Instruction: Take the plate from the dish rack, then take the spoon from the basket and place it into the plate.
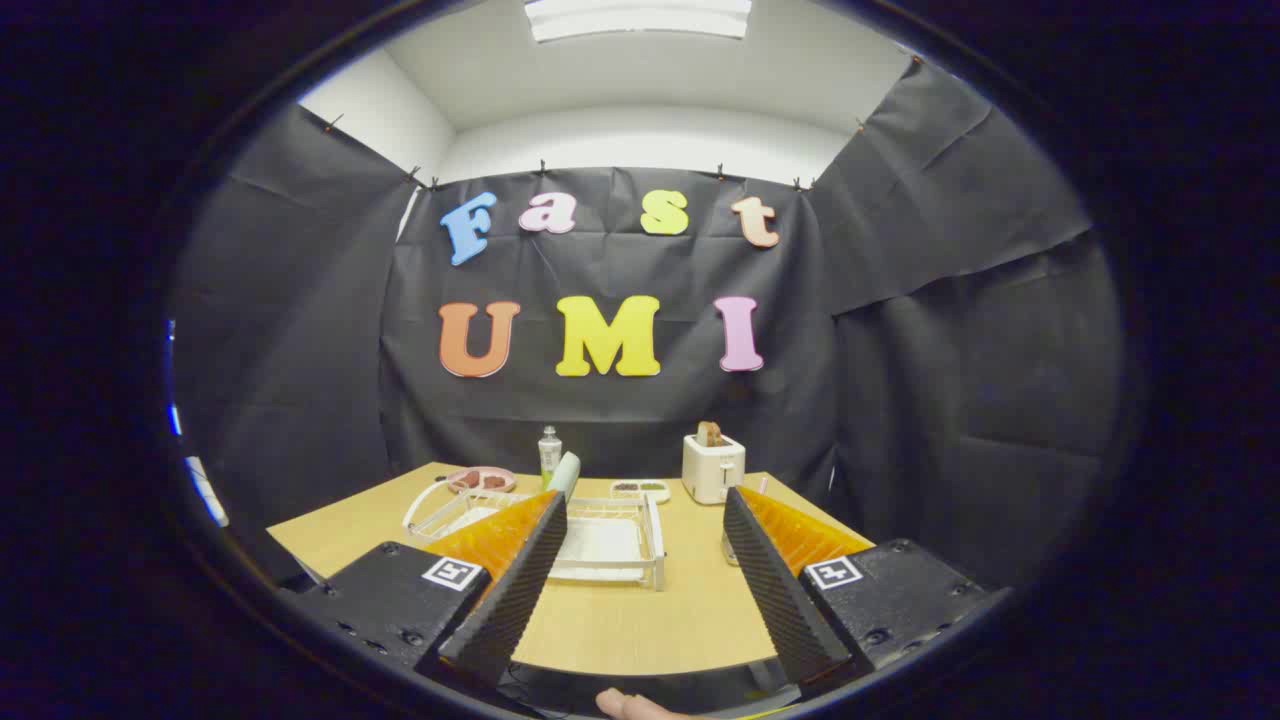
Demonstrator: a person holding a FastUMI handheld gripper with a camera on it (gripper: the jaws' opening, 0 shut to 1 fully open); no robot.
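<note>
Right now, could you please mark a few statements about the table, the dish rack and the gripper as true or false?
1. The gripper is open, with nothing between its fingers. True.
2. The dish rack sits on the wooden table, ahead of the fingers. True.
3. The toaster is empty. False: a slice of toast stands up out of its slot.
4. The gripper is gripping a plate. False: the fingers stand apart, short of the rack.
5. A bottle stands beyond the rack, near the booth wall. True.
</note>
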